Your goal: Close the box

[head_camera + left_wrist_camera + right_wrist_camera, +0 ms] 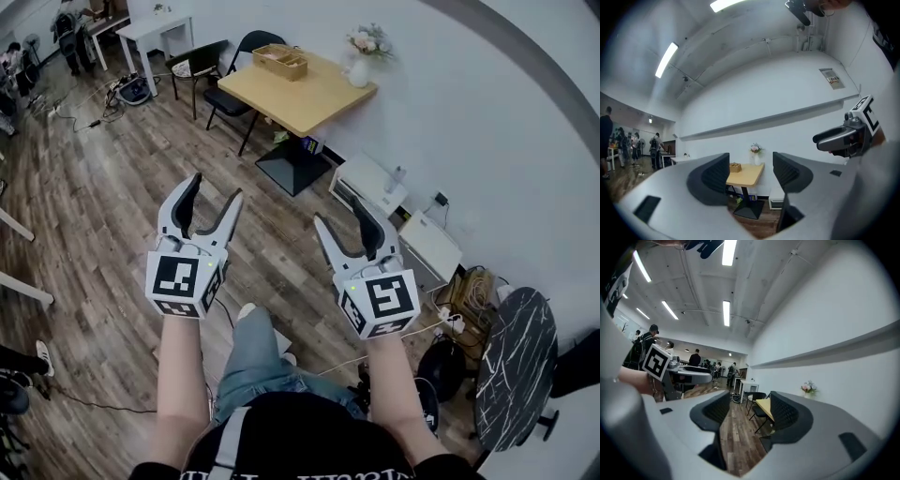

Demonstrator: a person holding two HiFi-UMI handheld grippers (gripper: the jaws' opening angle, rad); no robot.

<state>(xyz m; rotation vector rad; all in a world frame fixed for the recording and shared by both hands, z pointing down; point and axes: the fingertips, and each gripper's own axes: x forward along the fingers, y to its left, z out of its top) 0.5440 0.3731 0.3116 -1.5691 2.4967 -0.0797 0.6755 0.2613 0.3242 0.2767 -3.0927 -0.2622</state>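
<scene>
Progress is nil: the small tan wooden box sits on the pale square wooden table, well away from the left gripper and right gripper (both spread, empty).

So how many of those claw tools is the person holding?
2. The left gripper sits left in the head view, the right gripper right of it; both open and empty.
</scene>
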